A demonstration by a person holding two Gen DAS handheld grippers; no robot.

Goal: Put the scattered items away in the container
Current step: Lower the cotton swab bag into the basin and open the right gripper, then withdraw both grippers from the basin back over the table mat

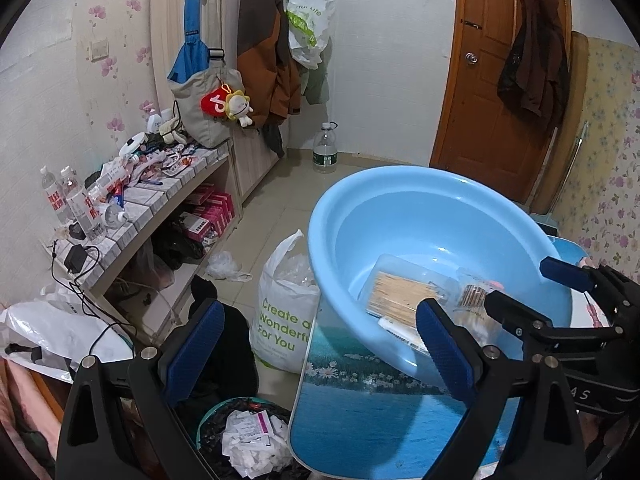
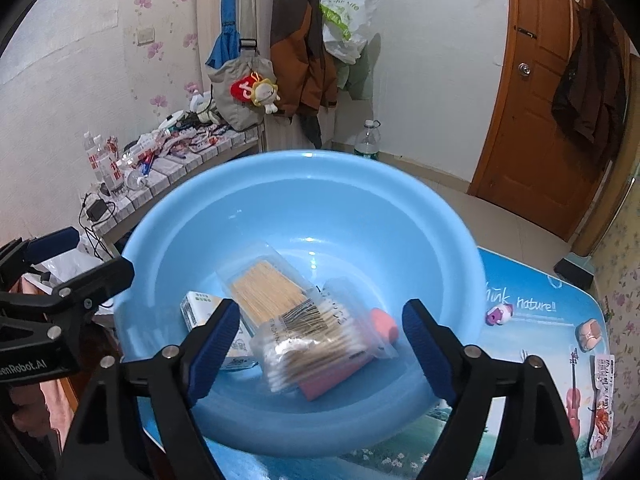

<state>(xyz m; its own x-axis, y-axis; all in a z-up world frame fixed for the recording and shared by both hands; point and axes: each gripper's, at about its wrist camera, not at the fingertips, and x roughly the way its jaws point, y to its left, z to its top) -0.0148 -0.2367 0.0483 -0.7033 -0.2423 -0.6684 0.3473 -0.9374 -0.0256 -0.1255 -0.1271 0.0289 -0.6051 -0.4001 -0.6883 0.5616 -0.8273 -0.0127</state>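
On the printed table top (image 2: 532, 344), whose blue surface carries the words "nature!!", stands the light-blue basin (image 2: 304, 208); within it lie a clear box of wooden sticks (image 2: 266, 286), a zip bag of cotton swabs (image 2: 316, 344) bearing a barcode, a pink item (image 2: 384, 324) and a small white carton (image 2: 200, 308). Right gripper (image 2: 320, 352): jaws apart above the swab bag, pads not pressing it. Left gripper (image 1: 320, 348): jaws wide apart, holding nothing, one finger over the basin rim; its housing reads "enRobot.AI". On the floor beside the table, a white bag (image 1: 280, 320) reads "Create a Wonderful For You". Small items remain on the table right of the basin, including a snack packet (image 2: 600, 404).
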